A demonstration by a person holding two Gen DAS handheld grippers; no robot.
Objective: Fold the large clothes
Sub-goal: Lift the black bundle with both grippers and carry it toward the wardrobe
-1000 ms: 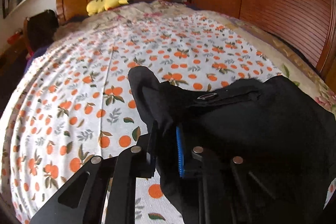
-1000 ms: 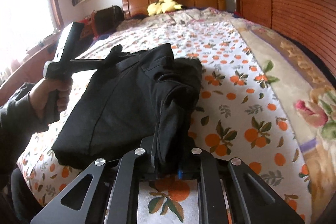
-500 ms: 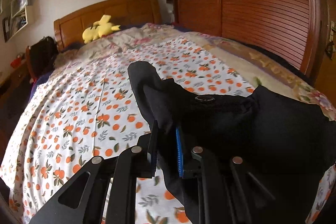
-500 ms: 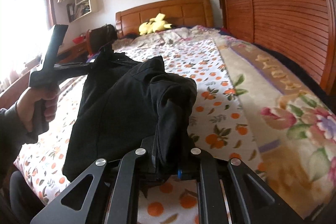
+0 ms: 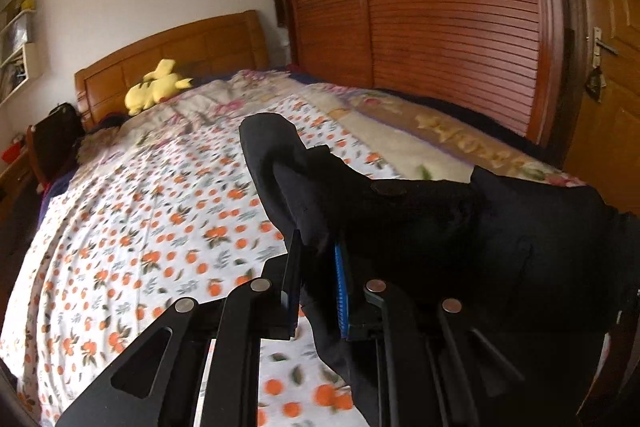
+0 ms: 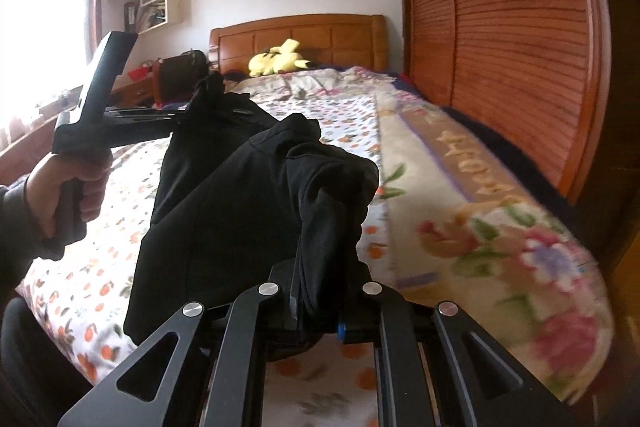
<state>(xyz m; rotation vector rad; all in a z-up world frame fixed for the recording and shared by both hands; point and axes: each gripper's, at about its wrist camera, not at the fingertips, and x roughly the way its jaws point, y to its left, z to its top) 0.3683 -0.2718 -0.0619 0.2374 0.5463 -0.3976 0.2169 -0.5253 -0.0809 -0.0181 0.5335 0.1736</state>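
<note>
A black garment [image 5: 460,227] hangs lifted above the bed, stretched between both grippers. My left gripper [image 5: 316,267] is shut on one bunched corner of it; a black button shows on the cloth just beyond. My right gripper [image 6: 320,267] is shut on the other bunched end of the black garment [image 6: 224,219]. In the right wrist view the left gripper [image 6: 200,95] appears at upper left, held by a person's hand [image 6: 68,187], with cloth draped down from it. The garment's lower part hides behind the gripper frames.
The bed [image 5: 140,219] wears an orange-print sheet, with a floral blanket [image 6: 500,219] along its right side. A yellow plush toy [image 5: 154,91] lies by the wooden headboard [image 6: 300,35]. A slatted wooden wardrobe [image 5: 440,19] stands to the right, and a door [image 5: 604,87] beyond it.
Both grippers have risen and pulled back with the garment, which has come up off the sheet. More of the wardrobe, wall and door now shows.
</note>
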